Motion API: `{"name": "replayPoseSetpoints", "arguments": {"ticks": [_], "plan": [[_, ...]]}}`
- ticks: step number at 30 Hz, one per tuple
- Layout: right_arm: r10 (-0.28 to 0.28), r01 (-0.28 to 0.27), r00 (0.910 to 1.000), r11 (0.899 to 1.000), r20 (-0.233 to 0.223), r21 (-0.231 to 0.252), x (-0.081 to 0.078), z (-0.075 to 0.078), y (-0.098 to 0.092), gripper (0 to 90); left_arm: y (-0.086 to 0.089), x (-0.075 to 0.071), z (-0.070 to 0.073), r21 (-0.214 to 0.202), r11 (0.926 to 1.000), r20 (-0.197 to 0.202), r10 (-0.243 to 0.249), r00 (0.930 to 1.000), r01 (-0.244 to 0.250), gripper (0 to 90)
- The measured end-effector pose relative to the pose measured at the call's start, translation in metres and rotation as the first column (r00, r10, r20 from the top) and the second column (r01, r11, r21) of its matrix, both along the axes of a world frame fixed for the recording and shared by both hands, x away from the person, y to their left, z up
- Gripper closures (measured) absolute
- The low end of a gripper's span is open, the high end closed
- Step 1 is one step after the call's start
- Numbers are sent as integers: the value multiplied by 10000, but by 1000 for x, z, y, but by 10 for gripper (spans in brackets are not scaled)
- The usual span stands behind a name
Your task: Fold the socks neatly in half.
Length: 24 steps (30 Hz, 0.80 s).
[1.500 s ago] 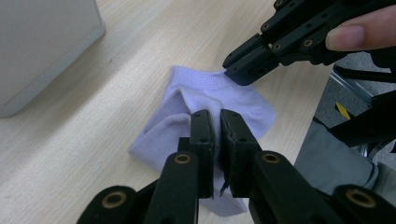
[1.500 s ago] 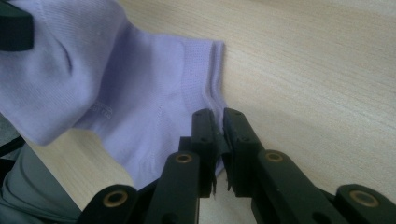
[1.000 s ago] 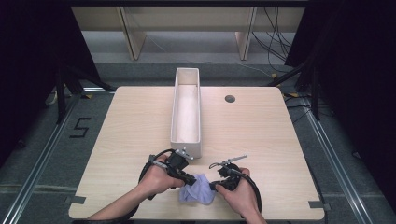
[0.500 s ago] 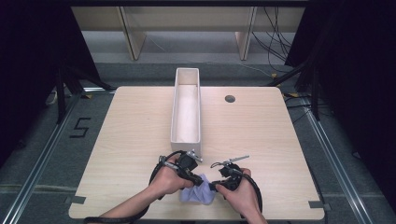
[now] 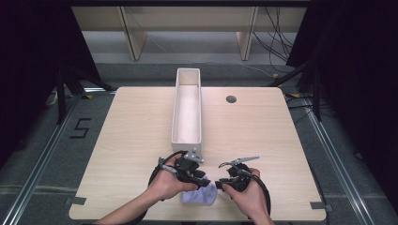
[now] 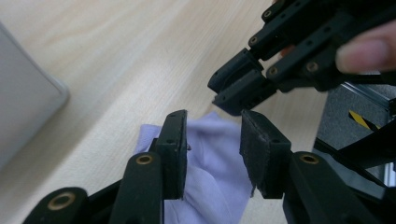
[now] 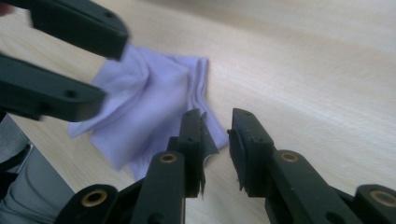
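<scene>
High view: we log one lilac cloth [image 5: 199, 194], crumpled at the near edge of the bench [image 5: 131, 131], between our two claws. Left claw [image 6: 212, 140] and right claw [image 7: 215, 135]: jaws just opened, both released, nothing gripped. Long white tray [image 5: 187, 110] stands at bench centre.

Both grippers, left [image 5: 199, 177] and right [image 5: 224, 183], jaws just opening, flank the cloth [image 5: 199, 195] at the table's [image 5: 131, 131] near edge.
</scene>
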State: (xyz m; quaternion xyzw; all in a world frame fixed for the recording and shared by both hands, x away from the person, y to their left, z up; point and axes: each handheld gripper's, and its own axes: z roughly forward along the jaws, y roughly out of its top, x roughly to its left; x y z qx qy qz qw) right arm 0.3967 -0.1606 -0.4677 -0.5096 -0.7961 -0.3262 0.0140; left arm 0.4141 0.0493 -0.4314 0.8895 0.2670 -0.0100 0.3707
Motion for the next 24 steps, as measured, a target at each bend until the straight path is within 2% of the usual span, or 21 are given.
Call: {"name": "replayPoseSetpoints", "arguments": {"ticks": [1,2,3,5,6,7,8,9,10,11,13,14,16,17,18,21,22,23,24], "plan": [[215,-214,9997,9998,152,-36,1,3,-3,740,4,-3,4,82,10000,163,0,9999,-2,609],[-64,63,9999,10000,86,50,-1,7,-4,737,5,-5,5,88,10000,248,3,9997,-5,606],[41,-39,9995,10000,325,-58,-2,10,-6,735,8,-8,5,272,9996,338,2,9994,-12,604],[78,-80,9990,9999,437,61,-4,19,-7,722,12,-13,3,588,9983,349,25,9994,-45,591],[78,-80,9990,9999,437,61,-4,19,-7,722,14,-15,0,926,9957,384,-70,9992,34,591],[166,-181,9987,9993,486,314,-5,20,-6,716,16,-16,-2,1408,9896,398,-368,9985,309,583],[117,-145,9978,9990,651,426,-7,22,-4,709,15,-20,-8,1171,9931,291,-7,9996,-27,574],[225,-248,9989,9981,409,569,-7,23,-2,702,15,-22,-11,1239,9923,260,58,9996,-90,567],[205,-215,9996,9985,196,512,-8,24,1,693,13,-24,-15,1232,9921,232,199,9995,-226,561],[206,-213,9997,9987,138,469,-9,23,5,682,15,-24,-16,1659,9861,315,-114,9994,60,555],[189,-181,9997,9982,-134,568,-10,20,12,701,13,-26,-22,1804,9836,304,-98,9995,41,556],[374,-379,9990,9991,236,205,-7,14,14,750,13,-27,-23,1905,9817,374,-137,9992,63,573],[382,-383,9992,9992,-108,-139,-6,8,16,824,12,-26,-26,2031,9791,374,-141,9992,62,622],[223,-231,9986,9996,-483,-160,-6,6,18,841,11,-26,-27,2042,9789,312,-111,9995,45,644],[335,-346,9977,9992,-596,-176,-5,2,18,854,11,-26,-28,2066,9784,337,-149,9993,76,681],[148,-171,9977,9993,-657,-346,-5,-4,21,869,10,-25,-30,2097,9777,239,-150,9996,96,771],[173,-197,9972,9993,-723,-321,-5,-5,21,870,11,-24,-31,2055,9786,194,-130,9997,87,807],[308,-329,9978,9988,-581,-357,-4,-7,22,871,12,-23,-30,2009,9796,241,-162,9996,110,842],[194,-227,9967,9989,-790,-401,-5,-7,23,873,13,-22,-29,1987,9800,254,-163,9995,110,865]]}}
